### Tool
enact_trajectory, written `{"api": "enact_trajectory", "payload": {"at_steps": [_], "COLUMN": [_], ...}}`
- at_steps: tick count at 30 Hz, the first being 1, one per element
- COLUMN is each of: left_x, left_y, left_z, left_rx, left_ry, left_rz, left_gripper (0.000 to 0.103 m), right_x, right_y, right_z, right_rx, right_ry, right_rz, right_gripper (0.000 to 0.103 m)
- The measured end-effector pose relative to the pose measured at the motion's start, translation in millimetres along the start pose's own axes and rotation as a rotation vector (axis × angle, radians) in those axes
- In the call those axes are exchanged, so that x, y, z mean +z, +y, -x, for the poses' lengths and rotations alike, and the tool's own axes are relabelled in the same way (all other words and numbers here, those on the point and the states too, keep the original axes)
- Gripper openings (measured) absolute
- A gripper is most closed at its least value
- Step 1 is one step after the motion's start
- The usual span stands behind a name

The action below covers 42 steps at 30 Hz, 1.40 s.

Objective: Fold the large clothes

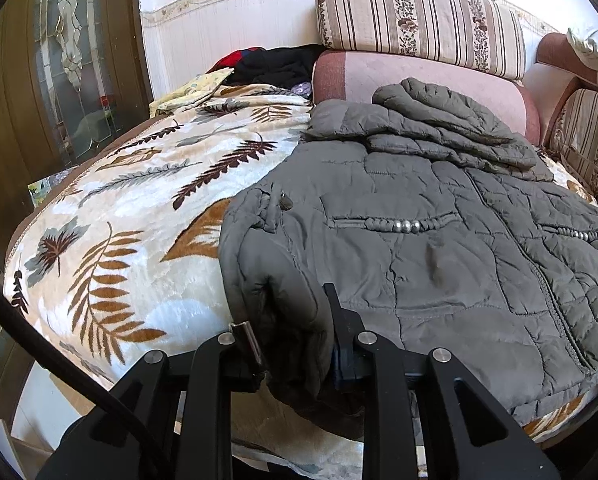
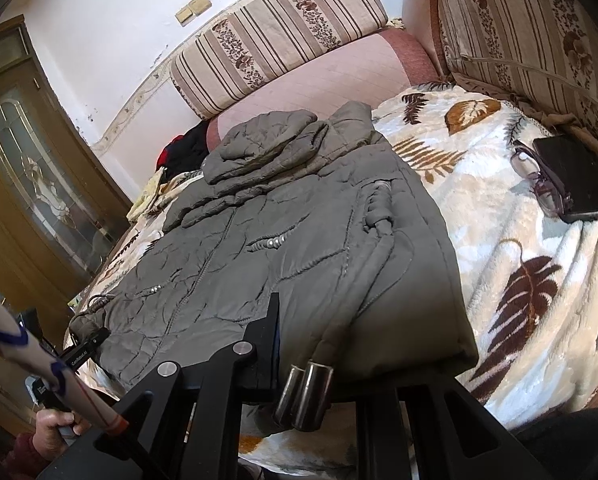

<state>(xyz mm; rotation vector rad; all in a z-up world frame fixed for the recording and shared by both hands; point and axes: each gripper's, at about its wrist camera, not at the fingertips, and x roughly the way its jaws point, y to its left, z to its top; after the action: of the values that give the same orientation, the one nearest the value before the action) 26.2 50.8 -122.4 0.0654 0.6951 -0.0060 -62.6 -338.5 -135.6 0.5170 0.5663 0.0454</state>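
Left wrist view: left gripper (image 1: 295, 336) has its jaws clamped on the hem corner of the jacket (image 1: 439, 248), which lies flat on the blanket (image 1: 139, 208).

Right wrist view: right gripper (image 2: 323, 344) pinches the opposite hem corner. Step in hand: hem grasp. Next move likely calls for lifting both corners evenly toward the hood (image 2: 267, 140).

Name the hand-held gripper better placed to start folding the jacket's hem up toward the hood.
Neither clearly: the left hand-held gripper is shut on the jacket at its left hem corner, and the right hand-held gripper clamps the right corner. Likely both lift together.
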Motion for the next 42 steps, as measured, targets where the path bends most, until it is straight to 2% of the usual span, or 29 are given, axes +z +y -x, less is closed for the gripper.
{"api": "enact_trajectory", "payload": {"at_steps": [11, 30, 42], "left_x": [9, 64, 80], "left_y": [-1, 1, 2], "left_z": [2, 17, 14], "left_rx": [-0.001, -0.007, -0.017], "left_ry": [-0.007, -0.09, -0.089], "left_rz": [-0.005, -0.007, -0.009], "left_gripper": [0.023, 0.023, 0.022], "right_x": [9, 70, 97], "right_y": [3, 28, 39], "right_z": [3, 16, 16], "right_rx": [0.006, 0.061, 0.078], "right_ry": [-0.006, -0.075, -0.095], "right_rz": [0.013, 0.073, 0.086], "right_gripper": [0.015, 0.015, 0.015]}}
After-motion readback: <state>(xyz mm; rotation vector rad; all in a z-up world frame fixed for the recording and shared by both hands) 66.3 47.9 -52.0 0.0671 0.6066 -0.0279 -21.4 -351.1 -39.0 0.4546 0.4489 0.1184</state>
